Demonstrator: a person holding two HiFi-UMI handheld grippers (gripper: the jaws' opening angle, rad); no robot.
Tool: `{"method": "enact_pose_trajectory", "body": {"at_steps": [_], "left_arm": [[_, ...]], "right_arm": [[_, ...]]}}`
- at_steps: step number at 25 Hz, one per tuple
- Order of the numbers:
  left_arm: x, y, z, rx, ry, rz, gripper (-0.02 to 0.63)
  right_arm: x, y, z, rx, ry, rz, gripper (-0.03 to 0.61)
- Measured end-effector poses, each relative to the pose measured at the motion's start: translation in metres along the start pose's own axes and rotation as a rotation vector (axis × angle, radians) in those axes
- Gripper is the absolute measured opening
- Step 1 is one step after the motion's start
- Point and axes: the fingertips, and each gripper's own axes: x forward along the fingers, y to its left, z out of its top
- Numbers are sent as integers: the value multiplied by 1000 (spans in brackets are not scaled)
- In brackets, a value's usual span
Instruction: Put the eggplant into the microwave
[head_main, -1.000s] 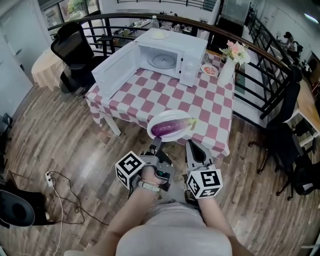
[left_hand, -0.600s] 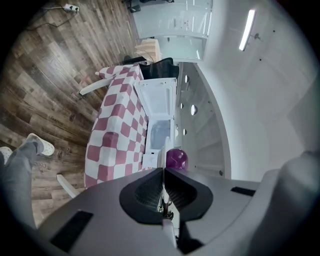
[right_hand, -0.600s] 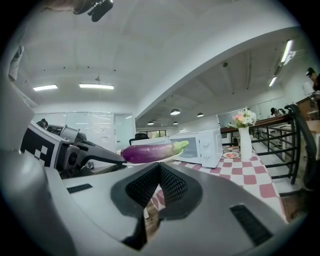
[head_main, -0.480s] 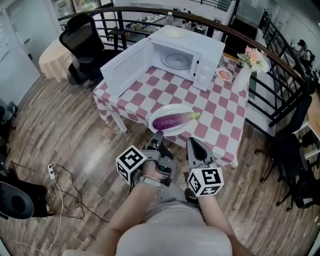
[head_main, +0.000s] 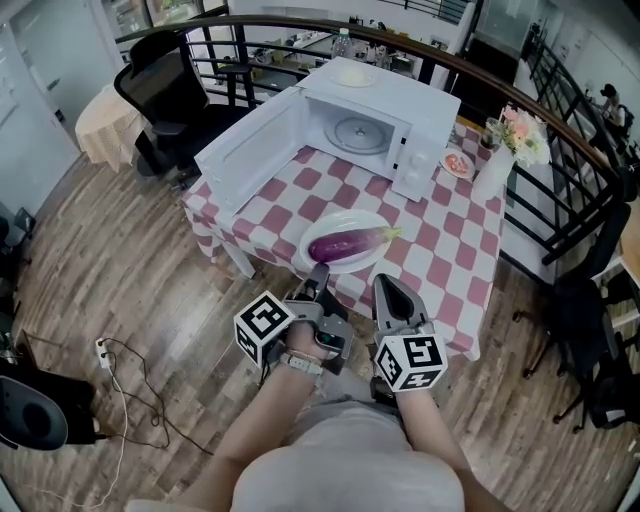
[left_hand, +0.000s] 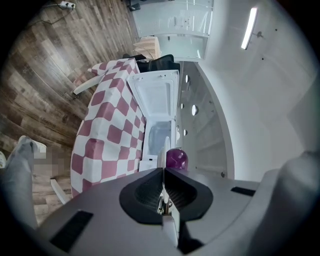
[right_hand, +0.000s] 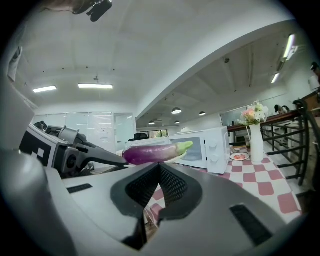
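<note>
So we've got the eggplant (head_main: 345, 245) lying on its side on a white plate (head_main: 345, 221), purple body to the left and green stem end to the right. It isn't in the microwave (head_main: 425, 135) yet. The plate is held up over the near edge of the bench (head_main: 440, 250), the one with the pink-and-white checked cloth, and the microwave sits well apart at the far side. Its door (head_main: 250, 150) is swung wide open to the left and the glass turntable shows inside. Our left gripper (head_main: 319, 275) has its fingers (left_hand: 145, 192) clamped on the near rim of the plate; in the left gripper view the plate shows edge-on right between them, with the eggplant bulging just past it. Our right gripper (head_main: 384, 285) sits just beside it on the right with its fingers (right_hand: 175, 187) closed together on nothing, tips near the plate's rim. As for writing, each gripper's cube only carries black-and-white square marker patterns, and whatever is printed on the microwave's control panel is too small to read. A white vase (head_main: 493, 172) of flowers and a small dish (head_main: 457, 163) stand on the bench to the right of the microwave.
</note>
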Motion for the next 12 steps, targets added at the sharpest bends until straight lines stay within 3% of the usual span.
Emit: {"method": "enact_pose_trajectory", "body": {"at_steps": [12], "left_arm": [[75,-11,38,-8,28,13,12]], "right_arm": [[86,-21,15,19,1,10,25]]}}
